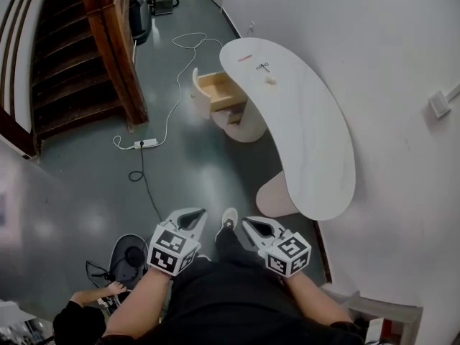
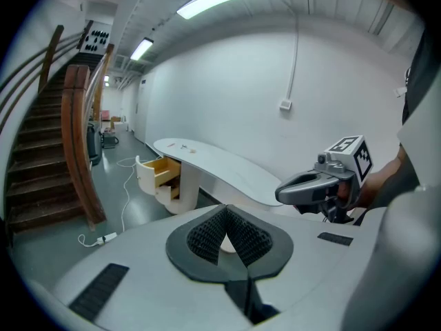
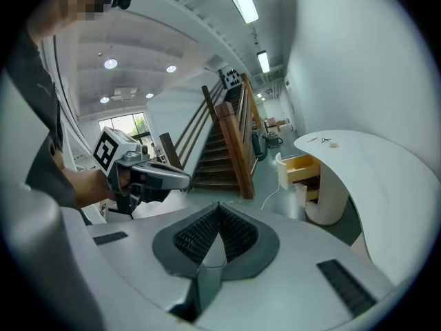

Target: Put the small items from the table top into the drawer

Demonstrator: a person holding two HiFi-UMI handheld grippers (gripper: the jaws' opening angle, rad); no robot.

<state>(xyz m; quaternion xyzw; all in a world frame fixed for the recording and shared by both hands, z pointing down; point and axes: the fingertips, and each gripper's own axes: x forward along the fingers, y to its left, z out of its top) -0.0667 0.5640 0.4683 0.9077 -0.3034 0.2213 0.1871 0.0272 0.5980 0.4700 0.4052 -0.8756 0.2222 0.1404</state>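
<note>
Left hand-held gripper jaws pressed together, empty, right hand-held gripper likewise closed, empty, small items well ahead on table far end, drawer open below them.

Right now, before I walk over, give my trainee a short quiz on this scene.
1. True or false: the drawer is already open.
2. How many small items lie at the far end of the table? A) one B) three C) six
3. Fill in: the left hand-held gripper and the right hand-held gripper are both ___ and empty.
Key: 1 true; 2 B; 3 shut.
</note>
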